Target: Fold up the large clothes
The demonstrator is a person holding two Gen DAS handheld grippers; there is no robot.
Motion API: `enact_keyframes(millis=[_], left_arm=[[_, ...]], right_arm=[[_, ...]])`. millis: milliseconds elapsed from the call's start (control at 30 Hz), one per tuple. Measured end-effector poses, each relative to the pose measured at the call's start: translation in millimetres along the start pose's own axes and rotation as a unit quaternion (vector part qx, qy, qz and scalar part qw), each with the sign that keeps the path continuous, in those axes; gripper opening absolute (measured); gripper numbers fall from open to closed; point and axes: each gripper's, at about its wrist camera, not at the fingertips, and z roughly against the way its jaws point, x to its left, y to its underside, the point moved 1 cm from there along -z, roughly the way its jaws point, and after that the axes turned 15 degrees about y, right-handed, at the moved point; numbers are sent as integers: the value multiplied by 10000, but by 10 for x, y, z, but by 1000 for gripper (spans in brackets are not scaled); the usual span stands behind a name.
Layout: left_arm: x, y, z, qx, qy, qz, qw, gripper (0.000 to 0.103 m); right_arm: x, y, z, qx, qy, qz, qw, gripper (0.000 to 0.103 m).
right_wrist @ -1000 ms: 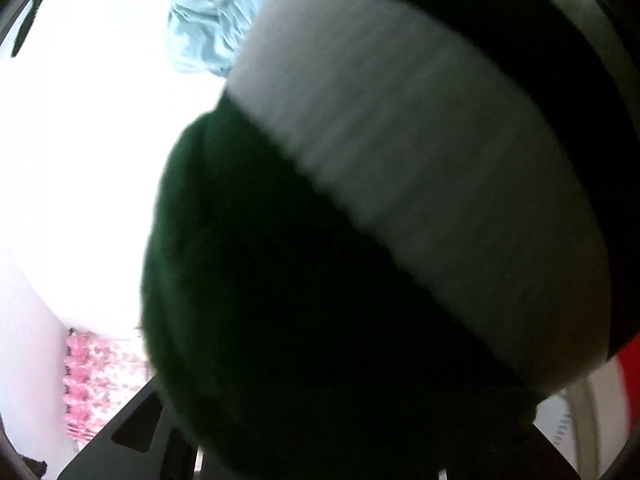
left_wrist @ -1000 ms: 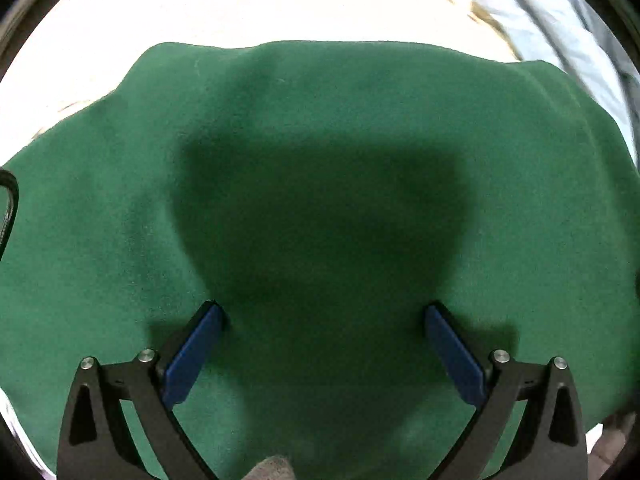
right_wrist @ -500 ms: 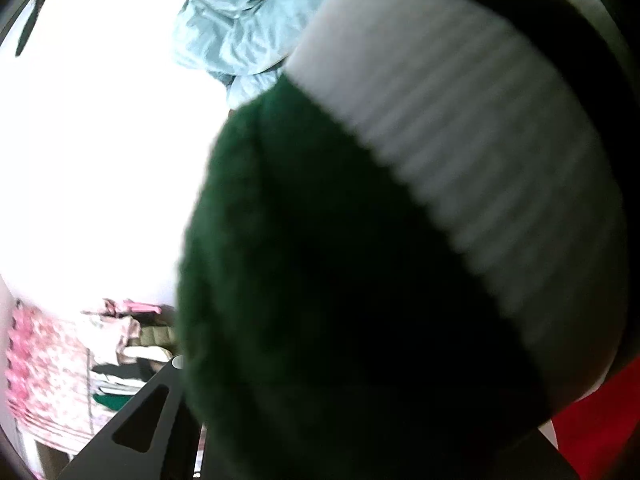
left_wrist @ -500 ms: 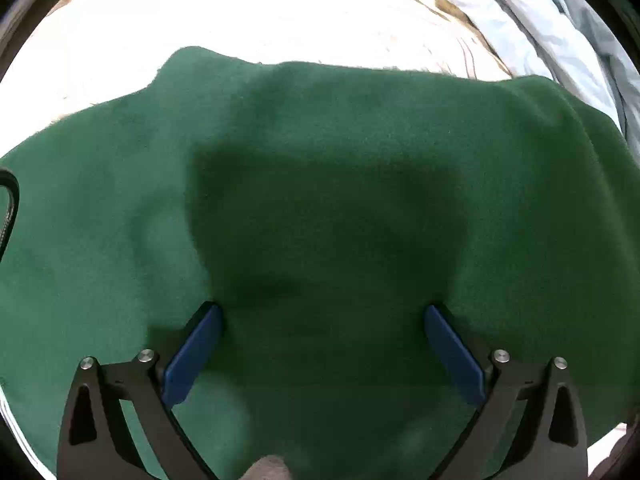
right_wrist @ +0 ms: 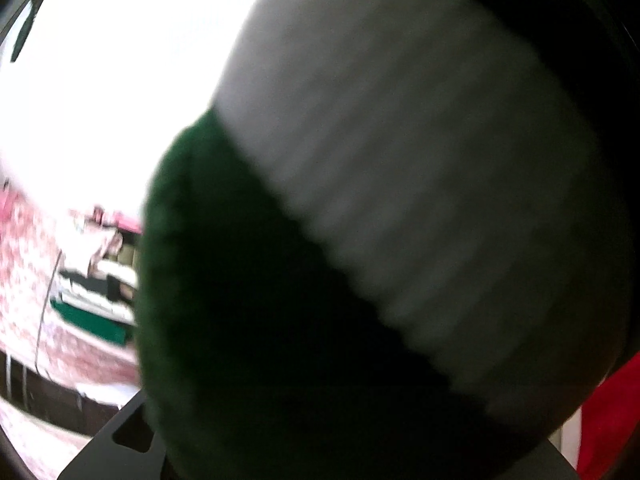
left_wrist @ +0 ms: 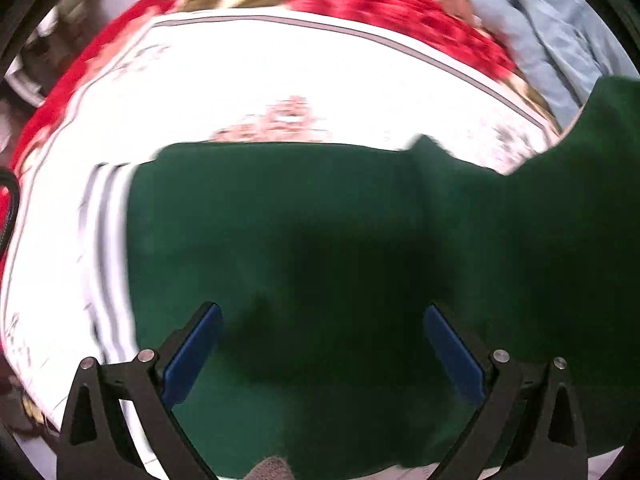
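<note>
Covering the right gripper — green garment, white-banded.

Dk green garment w/ white striped band spread flat on bed, one corner lifted.

The green garment, bunched before the right gripper's jaws, hides them; the background beyond is blurred.

bright washed-out glare on white areas, motion blur, fisheye edge warping, dark shadow on green cloth
</note>
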Motion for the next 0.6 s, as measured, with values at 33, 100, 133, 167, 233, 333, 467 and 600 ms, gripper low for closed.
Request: enact_keyframes(millis=[33,100,133,167,233,333,467,600], left_arm=[[72,8,45,-26,-33,62,10000,103],[246,26,155,-89,-152,226,9996,103],[255,-17,130,-127,-208,307,9992,103],[414,38,245,-183,-268,453,9984,103],[661,131,396,-244,-383,751,9961,103],[1108,372,659,-332,-620,1292,9891,103],[1706,793,979,-327,-939,1996,9748,103],[2130,1197,1252,-295,-1266,2437,9611,103]], right_arm=[[148,63,-24,29,-22,156,9999,21],[409,197,-89,119,-84,420,9990,21],[556,283,-137,186,-128,583,9980,21],[701,378,-190,252,-160,751,9967,21],[935,554,-289,382,-228,1021,9938,21],[1334,925,-492,605,-325,1542,9857,21],[1820,1601,-918,1030,-384,2250,9681,21],[2136,2318,-1399,1538,-188,2810,9471,21]])
